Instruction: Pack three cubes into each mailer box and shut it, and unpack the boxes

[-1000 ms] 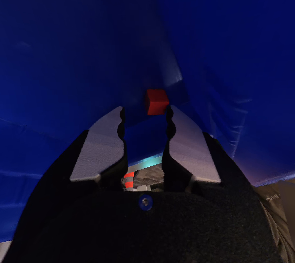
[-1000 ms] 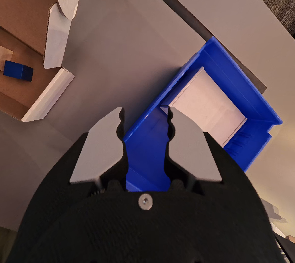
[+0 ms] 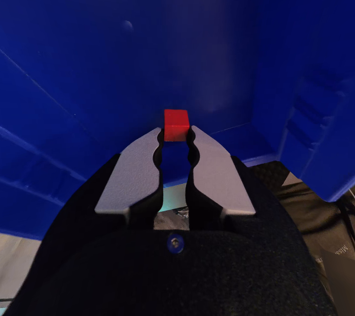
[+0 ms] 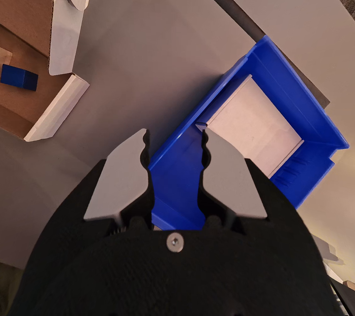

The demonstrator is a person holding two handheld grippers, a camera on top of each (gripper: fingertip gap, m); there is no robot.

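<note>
Left wrist view: left gripper [image 3: 175,131] deep inside a blue bin [image 3: 115,57], fingertips pressed on both sides of a red cube [image 3: 176,125], closed on it at the very tips. Cube low, near where the bin's floor meets its wall; whether resting or just lifted, cannot tell. Held by the tips only, so probably a shallow pinch, prone to twisting if knocked. Blue walls close on the left, ahead and on the right; free way out only backward, toward the bin's mouth behind the fingers, where a strip of floor shows. Looks like a cube being fetched for packing.

Right wrist view: right gripper [image 4: 174,131] open and empty, jaws spread, hanging above the grey table [image 4: 153,47] over the near rim of a second blue bin [image 4: 288,80]. Closed white mailer box [image 4: 251,126] lying flat inside that bin, snug against its walls, little room for fingers at the sides. Upper left: open mailer box [image 4: 57,107], flaps up, a blue cube [image 4: 19,79] on its brown floor, well apart from the bin. Broad bare tabletop between them, easy passage. Dark table seam running diagonally just behind the bin.
</note>
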